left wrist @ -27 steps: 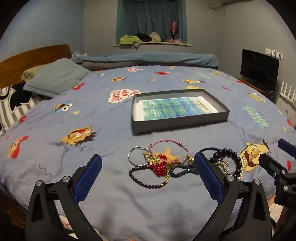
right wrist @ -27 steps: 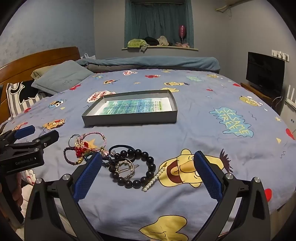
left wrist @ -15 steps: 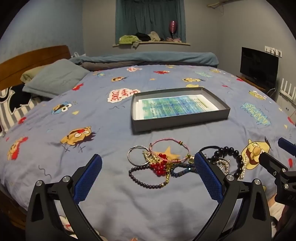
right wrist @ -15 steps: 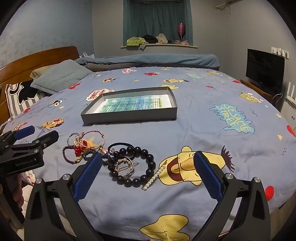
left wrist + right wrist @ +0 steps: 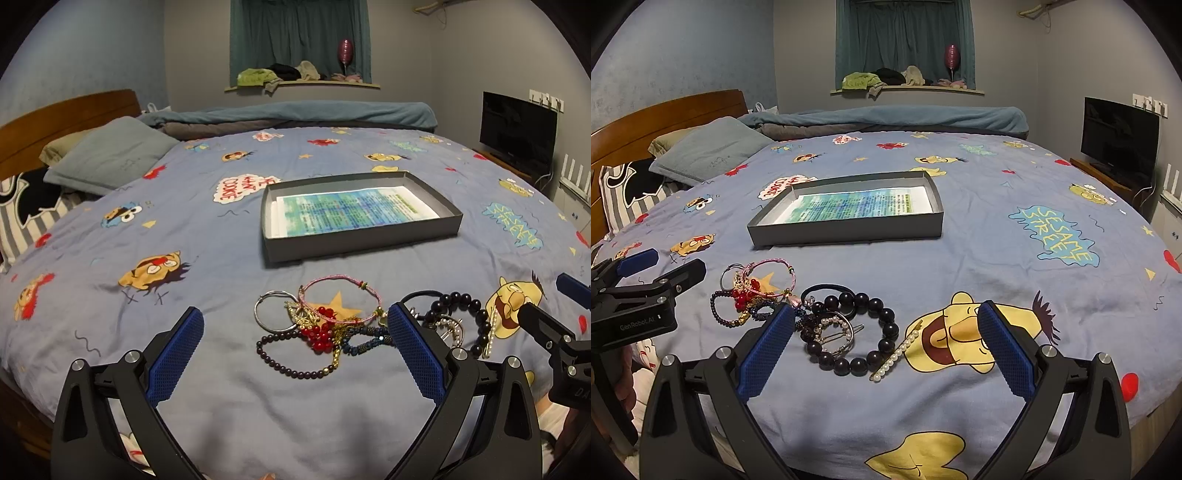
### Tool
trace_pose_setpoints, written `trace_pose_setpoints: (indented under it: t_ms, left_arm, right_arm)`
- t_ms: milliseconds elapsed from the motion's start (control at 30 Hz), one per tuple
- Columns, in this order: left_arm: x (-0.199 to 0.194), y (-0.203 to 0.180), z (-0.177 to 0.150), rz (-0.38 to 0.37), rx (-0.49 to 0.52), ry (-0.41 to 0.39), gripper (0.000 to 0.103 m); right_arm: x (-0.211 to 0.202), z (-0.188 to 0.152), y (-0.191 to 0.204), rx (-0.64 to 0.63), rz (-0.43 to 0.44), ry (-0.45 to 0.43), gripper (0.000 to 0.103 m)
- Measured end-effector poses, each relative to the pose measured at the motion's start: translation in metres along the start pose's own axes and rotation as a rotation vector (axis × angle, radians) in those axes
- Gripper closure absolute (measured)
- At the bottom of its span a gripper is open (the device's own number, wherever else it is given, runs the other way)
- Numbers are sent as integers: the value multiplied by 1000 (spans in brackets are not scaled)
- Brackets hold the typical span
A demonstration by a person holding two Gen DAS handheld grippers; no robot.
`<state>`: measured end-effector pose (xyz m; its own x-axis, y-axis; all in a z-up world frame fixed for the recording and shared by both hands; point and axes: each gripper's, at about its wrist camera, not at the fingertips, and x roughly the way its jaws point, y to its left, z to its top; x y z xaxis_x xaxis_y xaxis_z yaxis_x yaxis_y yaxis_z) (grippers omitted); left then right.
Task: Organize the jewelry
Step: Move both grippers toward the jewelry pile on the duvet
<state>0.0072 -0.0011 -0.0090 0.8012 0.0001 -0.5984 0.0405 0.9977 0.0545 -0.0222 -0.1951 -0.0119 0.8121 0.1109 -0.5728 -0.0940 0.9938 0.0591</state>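
Nothing has shifted — both tongs (image 5: 295, 349) (image 5: 886, 343) gape empty over tangled beaded bracelets (image 5: 321, 332), grey tray (image 5: 360, 242) beyond

Both views are dim, lit by soft indoor light with a cool bluish cast, and the curtain (image 5: 299, 37) at the window is dark. Shadows on the bed (image 5: 221, 258) are faint and diffuse, with a little brightness on the paper in the box (image 5: 360, 243). Fisheye distortion bulges the bed and curves the walls, black vignettes fill the corners, and fine detail looks slightly soft and grainy.
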Motion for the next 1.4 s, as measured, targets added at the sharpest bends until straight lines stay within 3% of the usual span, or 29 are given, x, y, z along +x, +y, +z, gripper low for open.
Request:
trace_pose_setpoints:
  t_ms: [1400]
  left_arm:
    - [6, 6, -4, 5, 1, 12, 4]
  right_arm:
    - [1, 1, -1, 0, -5, 2, 5]
